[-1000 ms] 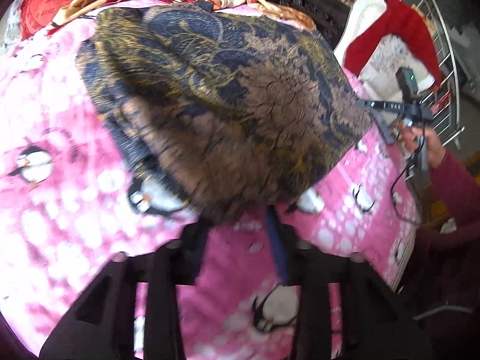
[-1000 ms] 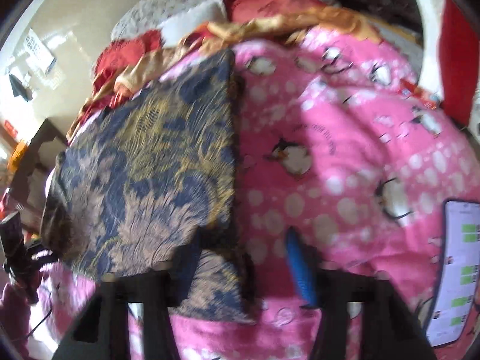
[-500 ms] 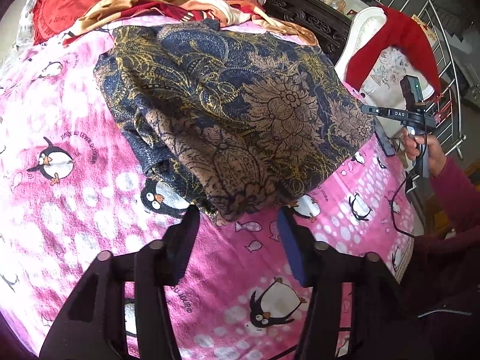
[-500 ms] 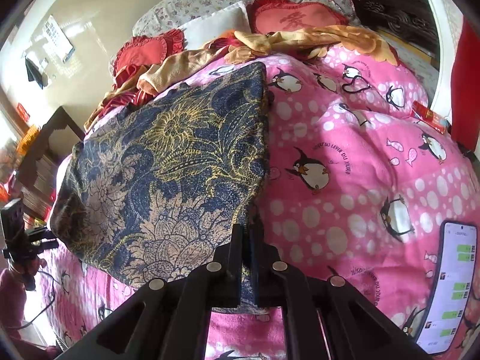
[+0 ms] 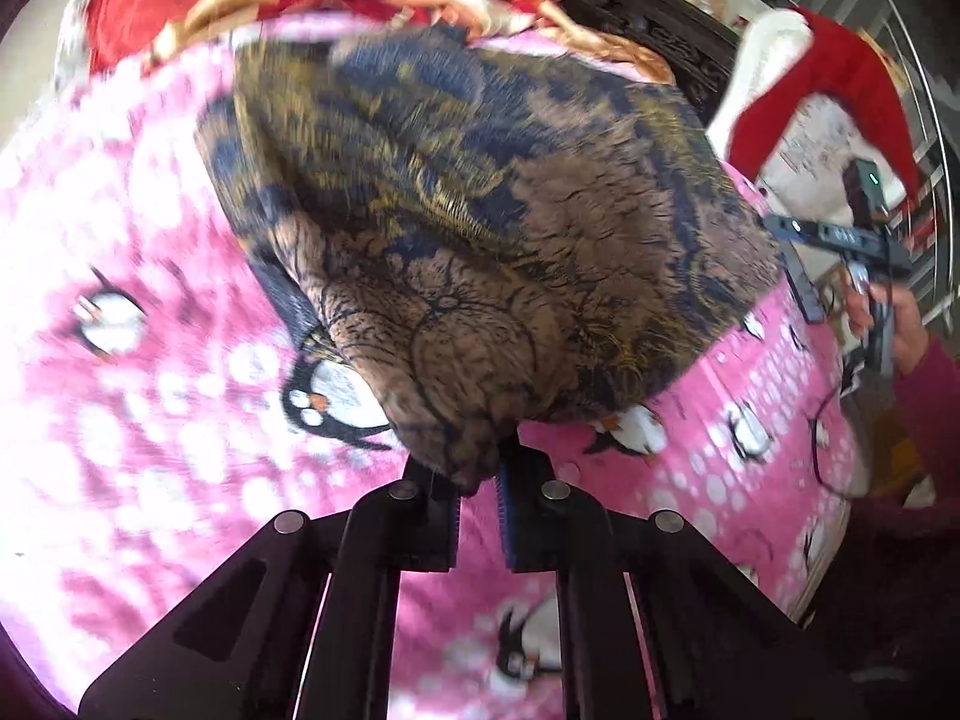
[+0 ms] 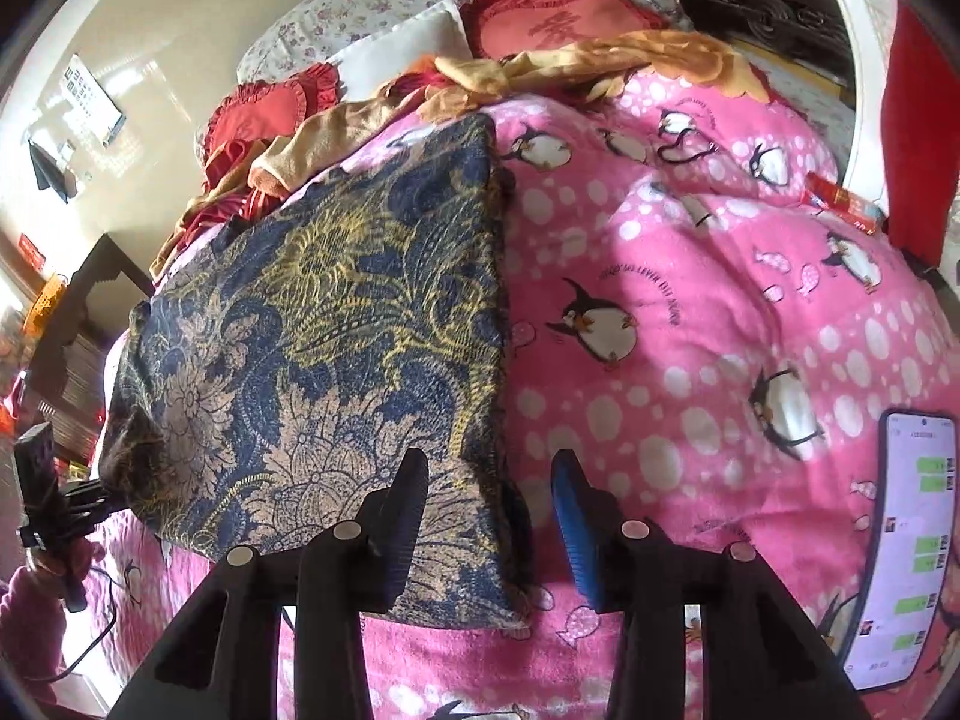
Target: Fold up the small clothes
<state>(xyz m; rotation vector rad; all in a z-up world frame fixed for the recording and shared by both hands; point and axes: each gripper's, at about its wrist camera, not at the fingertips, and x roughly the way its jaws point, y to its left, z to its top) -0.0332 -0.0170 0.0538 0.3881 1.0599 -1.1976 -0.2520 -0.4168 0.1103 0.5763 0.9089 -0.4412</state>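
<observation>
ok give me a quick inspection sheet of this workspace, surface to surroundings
surface: pink penguin blanket spread over a bed
job's things: blue-and-gold patterned garment lying folded on the blanket, its near corner bunched up in the left wrist view
clutter: phone with its screen lit, near the right edge; red and gold fabrics heaped beyond the garment
grippers: left gripper shut on the garment corner; right gripper opening, its pads clear of the cloth
cables: thin black cable hanging below the person's right hand
surroundings: dark carved headboard; metal rack
</observation>
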